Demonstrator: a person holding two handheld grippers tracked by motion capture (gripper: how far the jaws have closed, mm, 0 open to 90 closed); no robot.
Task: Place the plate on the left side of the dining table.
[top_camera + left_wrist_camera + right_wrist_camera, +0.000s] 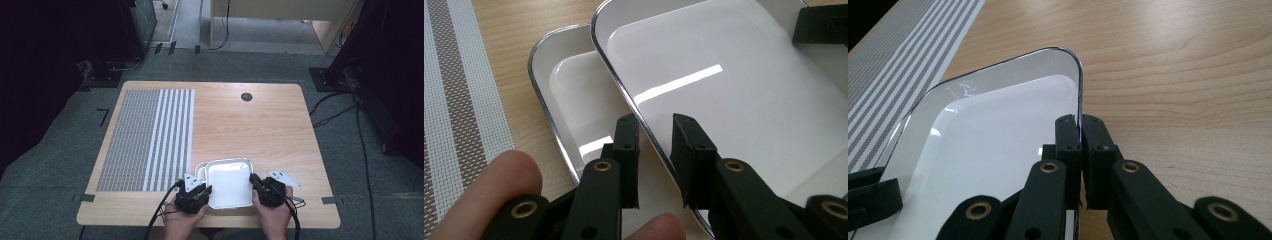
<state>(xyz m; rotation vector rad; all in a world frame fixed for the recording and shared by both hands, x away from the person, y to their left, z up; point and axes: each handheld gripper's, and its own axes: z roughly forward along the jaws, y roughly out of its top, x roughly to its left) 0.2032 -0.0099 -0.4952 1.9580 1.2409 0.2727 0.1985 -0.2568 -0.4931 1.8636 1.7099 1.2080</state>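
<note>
Right claw [1080, 120] pinches the upper tray's [998, 125] rim; left claw [655, 122] straddles it ungripped, revealing a second tray [569, 85] beneath.

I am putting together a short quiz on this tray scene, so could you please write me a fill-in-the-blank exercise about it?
1. The upper white tray lies partly on top of a second ____ tray.
2. The right tool is shut on the upper tray's ____.
3. The left tool has one jaw on each side of the upper tray's rim, with a visible ____ between its pads and that rim.
4. The striped placemat lies on the ____ part of the wooden table.

Missing words: white; rim; gap; left
</note>
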